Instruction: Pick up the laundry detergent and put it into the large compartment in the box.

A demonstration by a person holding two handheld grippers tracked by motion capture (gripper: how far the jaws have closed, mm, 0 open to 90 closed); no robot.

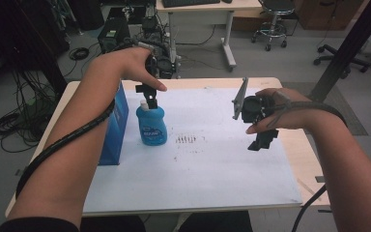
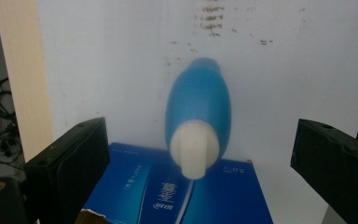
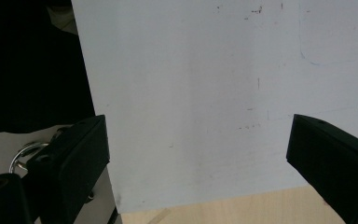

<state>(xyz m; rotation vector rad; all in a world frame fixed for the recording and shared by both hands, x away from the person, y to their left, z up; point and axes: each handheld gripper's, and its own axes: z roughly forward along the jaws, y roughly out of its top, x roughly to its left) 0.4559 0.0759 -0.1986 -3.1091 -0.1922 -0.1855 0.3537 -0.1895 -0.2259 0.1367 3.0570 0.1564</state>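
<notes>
Starting at the left edge of the desk (image 1: pixel 290 145), a blue carton (image 1: pixel 118 121) stands upright on the white sheet (image 1: pixel 212 169) that covers most of the top. Just beside it, to its right, stands the blue bottle (image 1: pixel 151 126) with its white cap (image 1: pixel 144 104), upright, in the left half of the sheet. The left gripper (image 1: pixel 150 96) hangs right above that cap, held by the left hand (image 1: pixel 135 65), its cable trailing back along the forearm. In the left gripper view the fingers (image 2: pixel 70 163) are spread wide, one on each side of the cap (image 2: pixel 193 148), with clear space between each and the bottle (image 2: pixel 199 105); nothing is clamped. The carton (image 2: pixel 177 191) shows beneath the cap in that view, close to the bottle's side.

Moving along the sheet, a patch of small dark marks (image 1: pixel 187 140) sits just right of the bottle.

Over to the right, the right hand (image 1: pixel 285 116) holds the right gripper (image 1: pixel 263 140) above the sheet's right side, well apart from the bottle, grey plate on top tilted up. In the right gripper view its fingers (image 3: pixel 74 158) are also wide apart, empty, looking down on bare white sheet (image 3: pixel 191 93) with a strip of desk wood (image 3: pixel 242 207) at the bottom edge.
</notes>
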